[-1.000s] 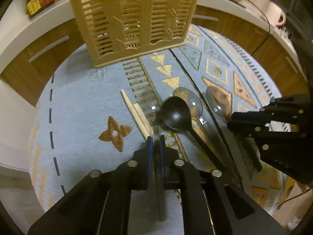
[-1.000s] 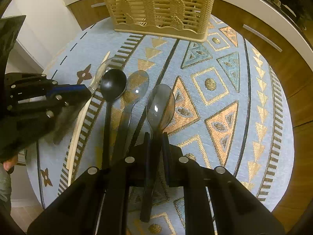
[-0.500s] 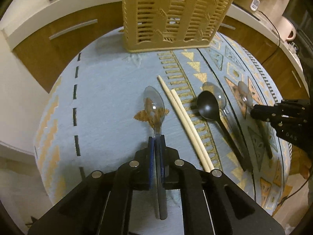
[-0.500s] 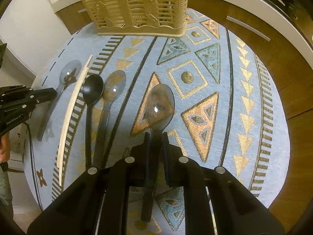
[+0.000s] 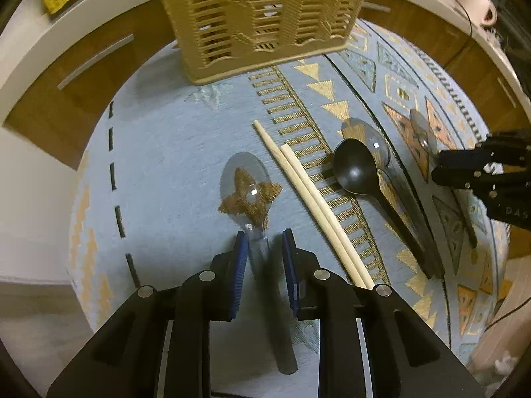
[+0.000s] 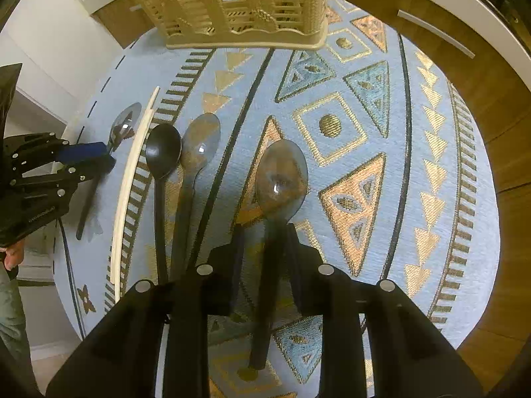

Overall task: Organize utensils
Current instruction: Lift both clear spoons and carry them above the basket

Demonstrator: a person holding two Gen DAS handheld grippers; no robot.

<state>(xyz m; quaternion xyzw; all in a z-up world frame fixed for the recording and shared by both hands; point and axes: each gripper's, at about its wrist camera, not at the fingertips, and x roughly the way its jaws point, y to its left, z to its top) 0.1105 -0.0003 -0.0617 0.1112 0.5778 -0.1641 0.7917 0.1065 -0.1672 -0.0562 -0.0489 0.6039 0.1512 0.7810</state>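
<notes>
Where readable, right tool (image 5: 438, 167) reads "DAS"

2 wrist fisheyes, close above tablecloth (image 5: 159, 172), facing basket (image 5: 262, 16), sharing spoons

Glossy clear plastic spoon (image 5: 247, 187), matt black spoon (image 5: 355, 169), pale wooden chopsticks (image 5: 308, 195) — on a woven, rough-textured tablecloth (image 5: 166, 152).

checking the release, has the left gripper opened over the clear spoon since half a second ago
Yes. The left gripper has opened; its pads now stand apart from the clear spoon on the cloth.
</notes>
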